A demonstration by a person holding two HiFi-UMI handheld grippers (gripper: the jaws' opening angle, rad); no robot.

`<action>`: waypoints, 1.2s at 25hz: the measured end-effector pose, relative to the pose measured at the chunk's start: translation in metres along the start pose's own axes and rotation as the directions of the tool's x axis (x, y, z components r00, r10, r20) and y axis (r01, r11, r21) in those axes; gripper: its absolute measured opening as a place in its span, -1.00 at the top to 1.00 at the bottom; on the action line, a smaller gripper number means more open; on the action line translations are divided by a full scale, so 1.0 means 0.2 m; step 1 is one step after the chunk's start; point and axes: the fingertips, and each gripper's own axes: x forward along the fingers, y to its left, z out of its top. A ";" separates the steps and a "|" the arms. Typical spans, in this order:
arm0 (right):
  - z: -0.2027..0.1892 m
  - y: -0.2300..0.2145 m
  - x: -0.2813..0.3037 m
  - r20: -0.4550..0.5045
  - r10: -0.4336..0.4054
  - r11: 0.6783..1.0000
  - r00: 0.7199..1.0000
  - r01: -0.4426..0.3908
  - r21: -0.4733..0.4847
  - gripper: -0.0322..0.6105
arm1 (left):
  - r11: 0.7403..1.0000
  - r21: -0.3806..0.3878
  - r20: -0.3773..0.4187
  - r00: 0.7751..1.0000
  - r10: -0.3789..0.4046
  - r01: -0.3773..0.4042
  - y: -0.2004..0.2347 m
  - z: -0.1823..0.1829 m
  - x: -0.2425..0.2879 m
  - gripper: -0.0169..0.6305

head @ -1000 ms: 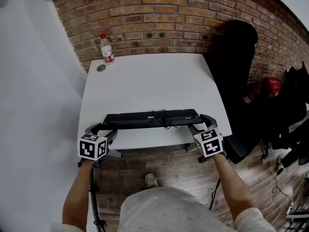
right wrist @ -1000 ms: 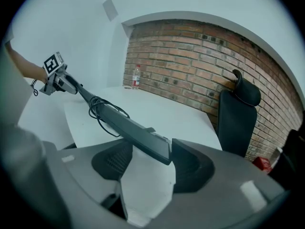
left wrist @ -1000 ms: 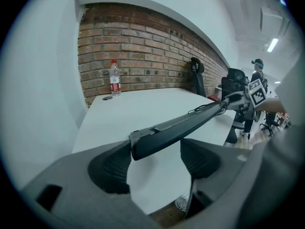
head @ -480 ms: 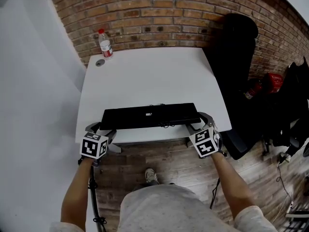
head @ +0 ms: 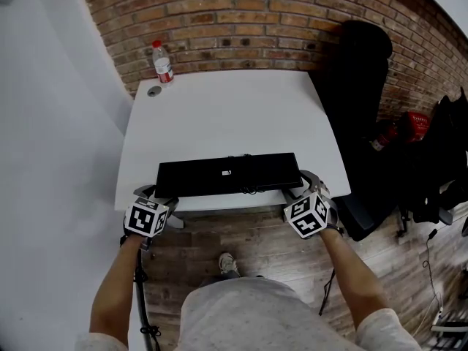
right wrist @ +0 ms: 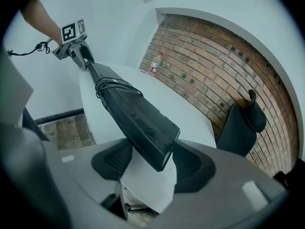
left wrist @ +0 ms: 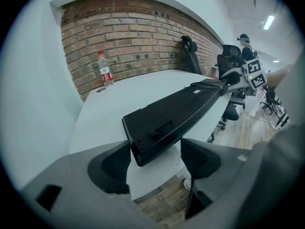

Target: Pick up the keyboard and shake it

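**Item: keyboard (head: pixel 228 174).** Black, slim, rectangular. It was held clear of the desk (head: pixel 227 112), over the near edge. The long axis ran left to right, almost parallel with that edge, with the right end a touch farther away. The flat underside was turned up toward the head camera and bore a small pale label near its middle. A fold-out foot showed on the same face in the left gripper view. A black cable (right wrist: pixel 112 87) was looped round the body at mid-length.

**Left gripper (head: pixel 158 196).** It stood at the keyboard's left end, pointing down and forward. Its fingers (left wrist: pixel 112 168) were spread wide and clamped across the end of the keyboard, one on each long edge.

**Right gripper (head: pixel 301 184).** It stood at the keyboard's right end. Its fingers (right wrist: pixel 195 166) were likewise set wide and clenched on that end, whose corner sat between them.

**Desk.** White top. The keyboard's ends reached toward its near left and near right corners.

**Water bottle (head: pixel 162 62).** Clear with a red cap, upright at the far left corner of the desk. A round grommet (head: pixel 153 91) lay just near of it.

**Surroundings.** A brick wall (head: pixel 256 20) stood beyond the far edge. A black office chair (head: pixel 358 72) stood to the right of the desk. The wooden floor (head: pixel 241 236) lay on the near side.
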 end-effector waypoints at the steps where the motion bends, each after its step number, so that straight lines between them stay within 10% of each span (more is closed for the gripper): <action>1: -0.01 0.01 0.00 -0.007 0.003 1.000 1.000 -0.003 -0.012 0.07 | 1.000 0.006 -0.008 1.000 -0.001 0.001 0.00 -0.01 0.00 -0.04; 17: -0.08 0.09 -0.07 -0.044 0.024 0.999 0.999 -0.026 -0.035 0.13 | 1.000 -0.003 -0.009 1.000 -0.006 0.006 -0.04 -0.05 -0.02 -0.02; 30: 0.08 0.09 -0.27 0.090 0.004 0.980 0.996 -0.022 0.199 0.35 | 0.992 -0.128 0.176 0.984 0.028 -0.005 -0.15 0.11 -0.22 0.13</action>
